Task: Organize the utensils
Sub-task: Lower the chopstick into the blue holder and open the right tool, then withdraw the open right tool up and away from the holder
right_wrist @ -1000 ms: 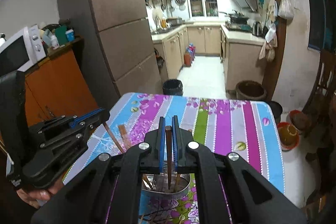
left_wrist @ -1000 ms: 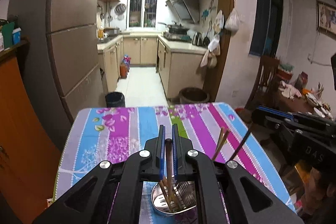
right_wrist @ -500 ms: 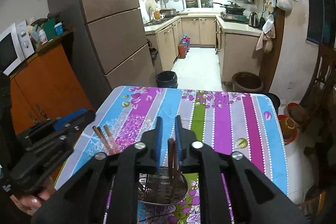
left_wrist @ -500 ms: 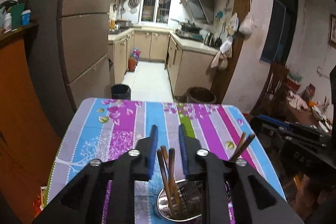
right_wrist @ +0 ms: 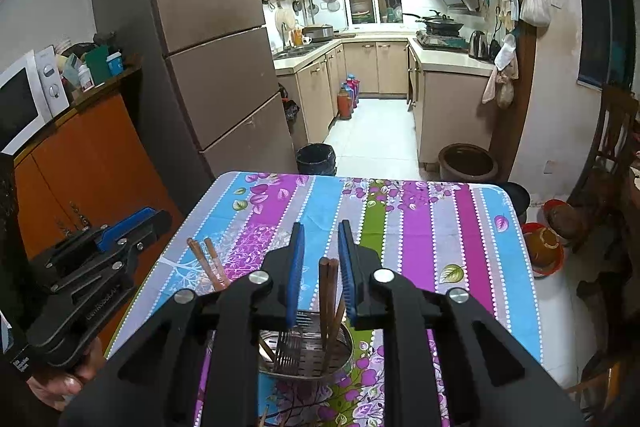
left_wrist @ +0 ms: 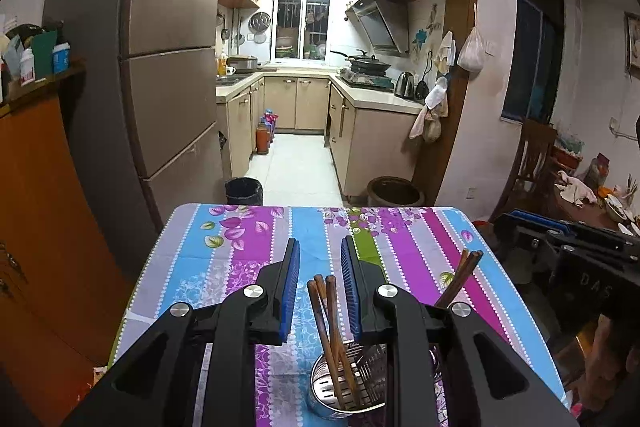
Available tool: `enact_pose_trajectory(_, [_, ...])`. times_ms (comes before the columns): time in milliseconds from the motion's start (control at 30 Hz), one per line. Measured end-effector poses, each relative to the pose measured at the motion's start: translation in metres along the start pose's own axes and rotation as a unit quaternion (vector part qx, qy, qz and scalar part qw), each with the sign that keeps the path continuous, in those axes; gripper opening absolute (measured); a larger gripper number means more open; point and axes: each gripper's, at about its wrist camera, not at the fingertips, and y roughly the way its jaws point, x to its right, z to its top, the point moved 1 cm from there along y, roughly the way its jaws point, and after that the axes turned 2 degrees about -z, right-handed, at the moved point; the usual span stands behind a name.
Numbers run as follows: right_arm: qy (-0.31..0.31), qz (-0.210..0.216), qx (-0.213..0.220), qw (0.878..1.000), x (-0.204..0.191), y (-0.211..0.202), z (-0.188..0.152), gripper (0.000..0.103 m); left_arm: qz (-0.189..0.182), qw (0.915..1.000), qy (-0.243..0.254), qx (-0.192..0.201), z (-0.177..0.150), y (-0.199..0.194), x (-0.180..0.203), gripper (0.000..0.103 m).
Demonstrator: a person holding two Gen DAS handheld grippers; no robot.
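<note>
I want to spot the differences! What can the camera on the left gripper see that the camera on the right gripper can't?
Only the left wrist view shows the dining table with cloths and dishes at the far right, and a framed picture on the wall. Only the right wrist view shows the white microwave and red bowls on the floor. Both show the striped flowery tablecloth, the steel utensil holder with brown chopsticks standing in it, the fridge, the kitchen, and the black bin. Each gripper also sees the other one.
</note>
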Motion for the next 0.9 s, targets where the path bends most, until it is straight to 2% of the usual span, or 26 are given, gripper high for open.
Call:
enact_pose_trajectory(67, [-0.001,0.0,0.004,1.0,0.0,-0.005,-0.002,0.025,0.002,1.0,0.003,0.004,-0.001,-0.005,0.003,0.023])
enact_pose_trajectory(333, [-0.016,-0.011,0.002,1.0,-0.004,-0.015,-0.02,0.026,0.014,0.9995,0.019,0.022,-0.018,-0.032,0.014,0.023])
enact_pose_trajectory(400, [-0.012,-0.003,-0.003,1.0,-0.002,-0.018,-0.03,0.031,0.012,0.9994,0.022,0.025,-0.026,-0.039,0.016,0.023])
enact_pose_trajectory(433, [-0.011,0.001,-0.004,1.0,-0.002,-0.019,-0.035,0.035,0.015,0.9991,0.028,0.028,-0.033,-0.043,0.017,0.023])
enact_pose_trajectory(567, [-0.02,0.021,-0.011,1.0,-0.005,-0.03,-0.065,0.038,0.032,0.9967,0.063,0.04,-0.067,-0.061,0.026,0.023])
enact_pose_trajectory(733, [-0.027,0.035,-0.001,0.999,-0.01,-0.053,-0.108,0.052,0.017,0.998,0.05,0.034,-0.109,-0.078,0.016,0.023])
enact_pose_trajectory(900, [-0.022,0.05,0.012,0.998,-0.009,-0.08,-0.148,0.056,-0.006,0.9989,0.043,0.017,-0.15,-0.097,0.01,0.023])
